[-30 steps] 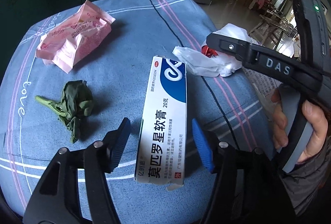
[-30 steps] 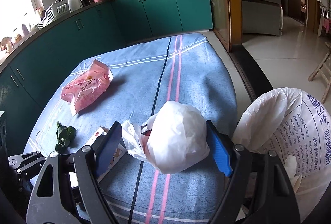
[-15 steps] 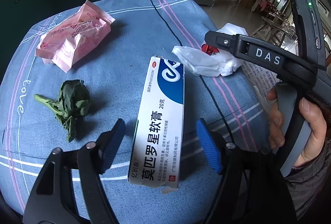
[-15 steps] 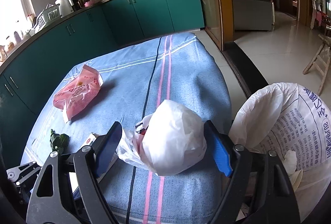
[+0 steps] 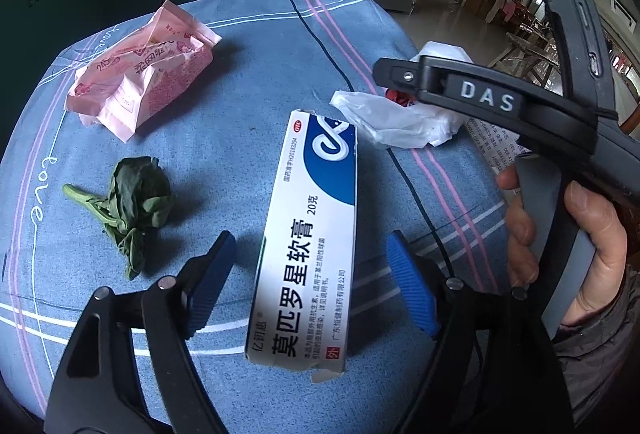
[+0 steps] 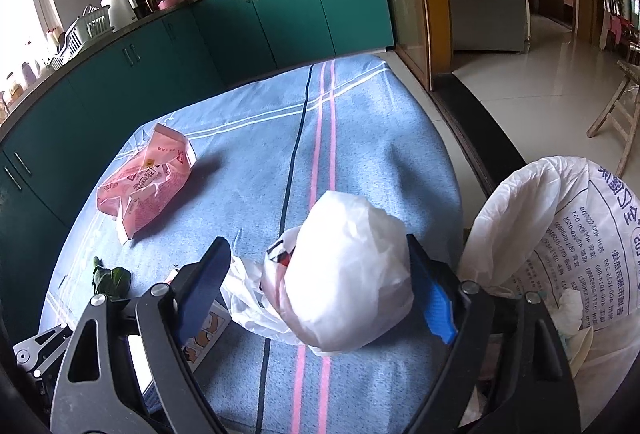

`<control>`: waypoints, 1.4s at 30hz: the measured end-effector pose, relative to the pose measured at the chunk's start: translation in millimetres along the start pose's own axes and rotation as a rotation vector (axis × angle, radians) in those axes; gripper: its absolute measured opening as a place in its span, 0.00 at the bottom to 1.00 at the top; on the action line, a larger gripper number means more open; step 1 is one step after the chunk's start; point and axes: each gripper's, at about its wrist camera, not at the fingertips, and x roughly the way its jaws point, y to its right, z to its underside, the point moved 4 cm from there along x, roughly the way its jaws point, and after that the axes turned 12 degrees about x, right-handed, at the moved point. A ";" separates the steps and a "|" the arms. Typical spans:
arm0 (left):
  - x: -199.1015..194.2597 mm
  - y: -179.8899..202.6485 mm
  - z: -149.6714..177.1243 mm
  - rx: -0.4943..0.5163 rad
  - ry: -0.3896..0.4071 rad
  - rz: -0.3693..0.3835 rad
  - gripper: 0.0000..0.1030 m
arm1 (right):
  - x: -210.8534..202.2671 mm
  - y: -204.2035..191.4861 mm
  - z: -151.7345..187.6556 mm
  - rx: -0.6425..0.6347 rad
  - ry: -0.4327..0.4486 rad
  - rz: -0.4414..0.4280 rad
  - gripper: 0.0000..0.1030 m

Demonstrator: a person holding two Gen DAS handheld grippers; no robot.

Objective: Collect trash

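A white and blue ointment box point(image 5: 312, 234) lies on the blue striped tablecloth point(image 5: 256, 81). My left gripper point(image 5: 310, 278) is open, with a finger on each side of the box's near end, not touching. A crumpled white plastic bag point(image 6: 344, 274) lies near the table's right edge. My right gripper point(image 6: 320, 286) is open around it, its right pad point(image 6: 432, 298) against the bag. The bag also shows in the left wrist view point(image 5: 396, 117). A pink snack wrapper point(image 5: 140, 77) and a wilted green leaf point(image 5: 128, 201) lie further left.
A large white printed sack point(image 6: 568, 254) stands open just off the table's right edge, with some trash inside. Green kitchen cabinets point(image 6: 240, 17) run behind the table. A wooden chair point(image 6: 620, 105) stands on the tiled floor at right.
My left gripper has drawn back slightly along the box and stays open. My right gripper has shifted a little around the white bag. The trash has not moved.
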 end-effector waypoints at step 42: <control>-1.3 13.8 3.5 0.041 -0.001 -0.006 0.72 | 19.7 -1.9 7.1 -0.014 -0.044 0.046 0.82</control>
